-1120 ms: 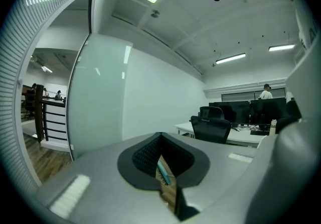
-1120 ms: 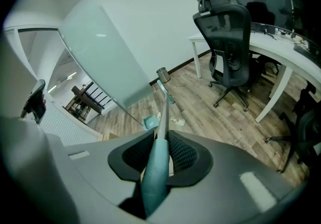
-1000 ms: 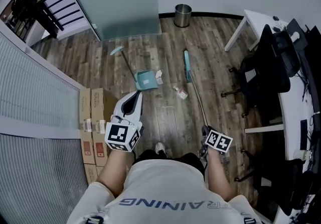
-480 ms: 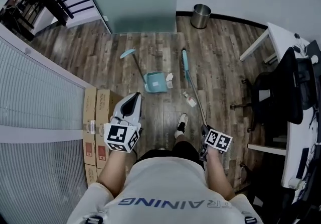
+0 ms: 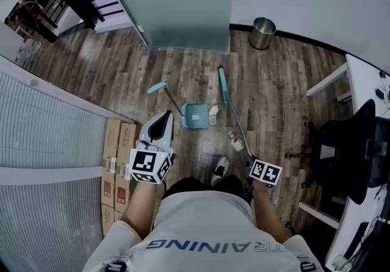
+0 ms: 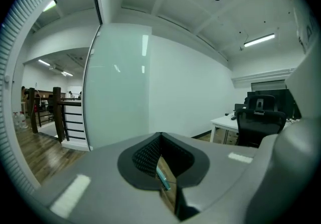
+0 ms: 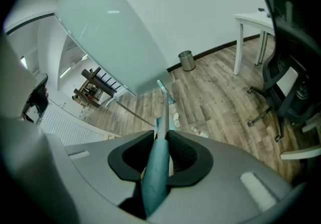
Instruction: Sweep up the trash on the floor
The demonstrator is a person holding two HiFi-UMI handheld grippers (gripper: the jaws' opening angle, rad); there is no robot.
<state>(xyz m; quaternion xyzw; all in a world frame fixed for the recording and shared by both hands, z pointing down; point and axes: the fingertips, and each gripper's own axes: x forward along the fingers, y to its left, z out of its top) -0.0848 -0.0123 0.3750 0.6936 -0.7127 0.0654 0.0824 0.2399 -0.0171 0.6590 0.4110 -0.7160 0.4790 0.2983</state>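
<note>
In the head view my right gripper (image 5: pixel 251 163) is shut on the grip of a long broom handle (image 5: pixel 237 127), and the teal broom head (image 5: pixel 223 85) rests on the wooden floor ahead. The right gripper view shows the teal grip clamped between the pads of the right gripper (image 7: pixel 161 151). A teal dustpan (image 5: pixel 195 115) lies left of the broom, its long handle (image 5: pixel 166 95) pointing away to the left. Crumpled white paper (image 5: pixel 213 112) sits at the pan's right edge. A small wrapper (image 5: pixel 236 141) lies beside the broom handle. My left gripper (image 5: pixel 163 118) is shut and empty, held above the floor near the pan.
A steel trash can (image 5: pixel 262 33) stands by the far wall. Cardboard boxes (image 5: pixel 116 164) line the left partition. An office chair (image 5: pixel 347 149) and a white desk (image 5: pixel 365 78) fill the right side. A frosted glass panel (image 5: pixel 177 2) stands ahead. My shoe (image 5: pixel 220 170) is near the wrapper.
I have stepped forward, so the dustpan and trash now lie closer to me. Both grippers moved along with me. The right gripper kept its hold on the broom, and the left stayed shut.
</note>
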